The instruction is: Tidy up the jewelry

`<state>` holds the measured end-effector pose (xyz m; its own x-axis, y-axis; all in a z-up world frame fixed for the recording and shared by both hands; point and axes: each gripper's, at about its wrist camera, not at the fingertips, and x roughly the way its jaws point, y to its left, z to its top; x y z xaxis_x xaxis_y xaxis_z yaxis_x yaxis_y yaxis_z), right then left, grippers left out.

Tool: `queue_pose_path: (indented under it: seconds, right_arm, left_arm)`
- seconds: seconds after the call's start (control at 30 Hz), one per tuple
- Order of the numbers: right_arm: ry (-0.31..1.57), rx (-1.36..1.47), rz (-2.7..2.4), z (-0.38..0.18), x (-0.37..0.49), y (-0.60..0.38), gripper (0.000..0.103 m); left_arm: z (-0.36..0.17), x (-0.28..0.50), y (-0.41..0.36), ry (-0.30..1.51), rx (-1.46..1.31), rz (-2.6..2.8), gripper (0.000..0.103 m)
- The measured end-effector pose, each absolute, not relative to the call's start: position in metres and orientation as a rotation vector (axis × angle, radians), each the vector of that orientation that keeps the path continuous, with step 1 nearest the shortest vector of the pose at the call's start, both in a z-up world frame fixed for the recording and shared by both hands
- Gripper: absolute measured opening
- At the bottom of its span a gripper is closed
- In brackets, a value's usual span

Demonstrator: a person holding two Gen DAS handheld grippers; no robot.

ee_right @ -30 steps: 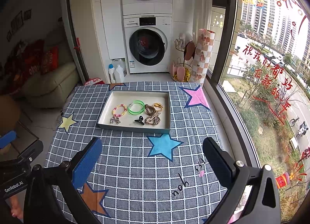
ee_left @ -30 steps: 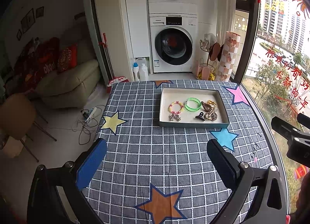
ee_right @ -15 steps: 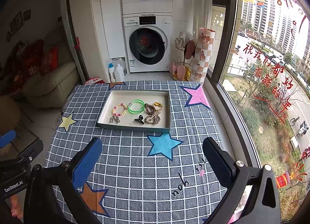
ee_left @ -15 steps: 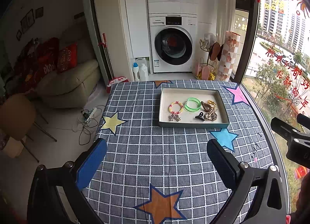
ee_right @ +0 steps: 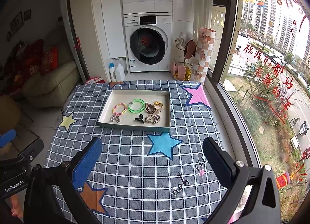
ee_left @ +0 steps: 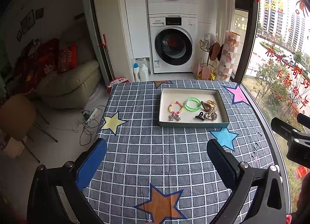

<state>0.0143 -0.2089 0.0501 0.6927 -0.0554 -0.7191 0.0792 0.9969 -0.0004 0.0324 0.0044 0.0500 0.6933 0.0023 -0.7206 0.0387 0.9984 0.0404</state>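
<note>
A shallow rectangular tray [ee_left: 193, 124] [ee_right: 133, 126] stands at the far middle of the table. In it lie a pink-yellow bead bracelet [ee_left: 176, 107] [ee_right: 119, 108], a green bangle [ee_left: 192, 104] [ee_right: 136, 105], a black hair clip [ee_left: 200, 116] [ee_right: 139, 118], silver earrings [ee_left: 174, 117] [ee_right: 115, 118] and gold-brown chains [ee_left: 208, 107] [ee_right: 153, 111]. My left gripper [ee_left: 157, 146] is open and empty, well short of the tray. My right gripper [ee_right: 153, 145] is open and empty, also short of the tray.
The table has a blue checked cloth with coloured stars [ee_left: 224, 137] [ee_right: 163, 144]. Its left edge drops to the floor with cables [ee_left: 88, 121]. A window [ee_right: 271, 69] runs along the right side. A washer [ee_left: 173, 45] stands beyond the far edge.
</note>
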Motion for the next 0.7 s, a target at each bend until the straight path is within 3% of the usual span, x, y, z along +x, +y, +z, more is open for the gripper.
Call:
queue_pose_path:
  seconds: [0.7]
  right_arm:
    - [0.811,0.037,-0.069,0.0435,0.0128,-0.2068,0.103]
  left_arm:
    - [0.0496,0.0315,0.0049,0.808,0.024,-0.017,0.103]
